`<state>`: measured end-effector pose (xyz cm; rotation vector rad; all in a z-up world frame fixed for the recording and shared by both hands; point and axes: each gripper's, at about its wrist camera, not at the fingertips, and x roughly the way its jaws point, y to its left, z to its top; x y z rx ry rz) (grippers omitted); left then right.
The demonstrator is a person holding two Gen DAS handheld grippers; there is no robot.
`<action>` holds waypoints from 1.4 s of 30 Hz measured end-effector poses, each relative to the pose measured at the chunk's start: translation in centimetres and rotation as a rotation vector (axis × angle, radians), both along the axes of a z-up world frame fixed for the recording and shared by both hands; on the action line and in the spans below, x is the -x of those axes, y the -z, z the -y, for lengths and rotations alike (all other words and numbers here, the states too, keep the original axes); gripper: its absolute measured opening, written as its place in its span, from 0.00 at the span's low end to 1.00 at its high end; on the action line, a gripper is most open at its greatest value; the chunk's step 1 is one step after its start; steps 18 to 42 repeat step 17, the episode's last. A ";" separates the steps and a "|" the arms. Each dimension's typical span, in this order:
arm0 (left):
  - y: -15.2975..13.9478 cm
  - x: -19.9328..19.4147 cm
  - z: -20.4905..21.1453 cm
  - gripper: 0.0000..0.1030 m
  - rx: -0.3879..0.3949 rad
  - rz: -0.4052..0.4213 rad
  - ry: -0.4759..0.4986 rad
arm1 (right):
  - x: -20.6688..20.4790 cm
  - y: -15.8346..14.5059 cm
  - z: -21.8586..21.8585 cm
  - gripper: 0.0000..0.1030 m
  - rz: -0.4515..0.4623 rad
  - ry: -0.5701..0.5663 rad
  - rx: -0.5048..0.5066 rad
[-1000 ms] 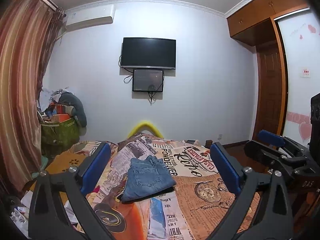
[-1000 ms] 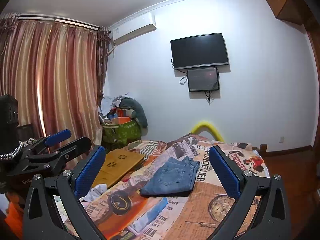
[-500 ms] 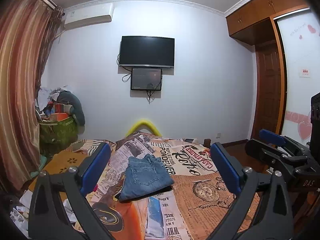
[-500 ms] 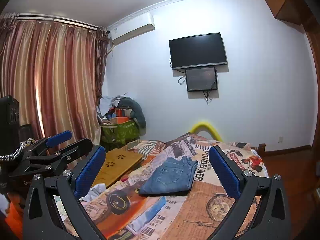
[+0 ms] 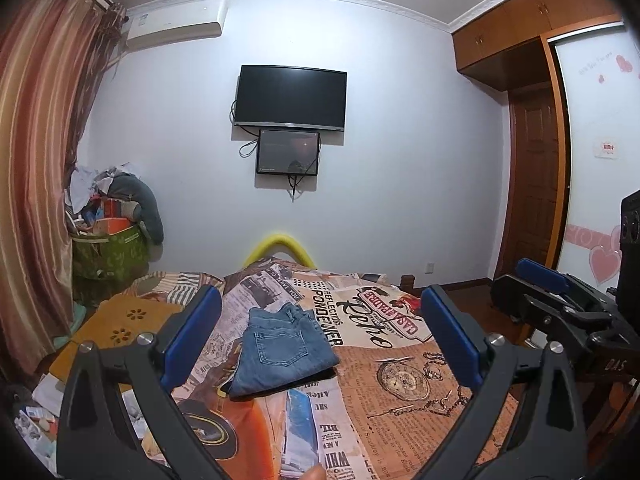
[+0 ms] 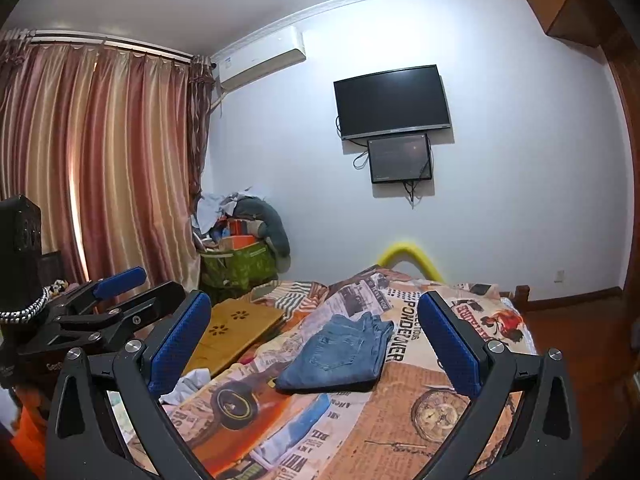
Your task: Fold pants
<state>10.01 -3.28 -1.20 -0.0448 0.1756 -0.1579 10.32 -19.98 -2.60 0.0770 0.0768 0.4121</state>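
Blue denim pants [image 5: 282, 354] lie folded into a compact stack on the bed, back pocket up; the right wrist view shows the same pants [image 6: 340, 354]. My left gripper [image 5: 320, 340] is held well back above the bed, open, with nothing between its blue pads. My right gripper [image 6: 316, 340] is likewise open and empty, raised away from the pants. In the left wrist view the right gripper [image 5: 560, 300] shows at the far right edge; in the right wrist view the left gripper [image 6: 108, 304] shows at the left edge.
The bed [image 5: 400, 380] has a newspaper-print cover. A yellow lap table [image 6: 232, 328] lies on its left side. A green basket [image 5: 108, 256] heaped with clothes stands by the curtain. A TV [image 5: 290, 98] hangs on the far wall; a wooden door [image 5: 536, 184] is at right.
Both grippers have drifted slightly back and tilted, so the pants sit a little lower and smaller in view. The pants have not moved; both grippers stay open.
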 end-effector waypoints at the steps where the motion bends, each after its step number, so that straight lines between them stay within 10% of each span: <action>1: 0.0 0.0 0.0 0.98 0.001 -0.001 0.000 | -0.1 0.0 0.0 1.00 -0.001 0.000 0.000; 42: 0.2 0.1 0.8 0.98 -0.017 -0.004 0.019 | -0.1 0.1 0.1 1.00 -0.003 0.002 -0.005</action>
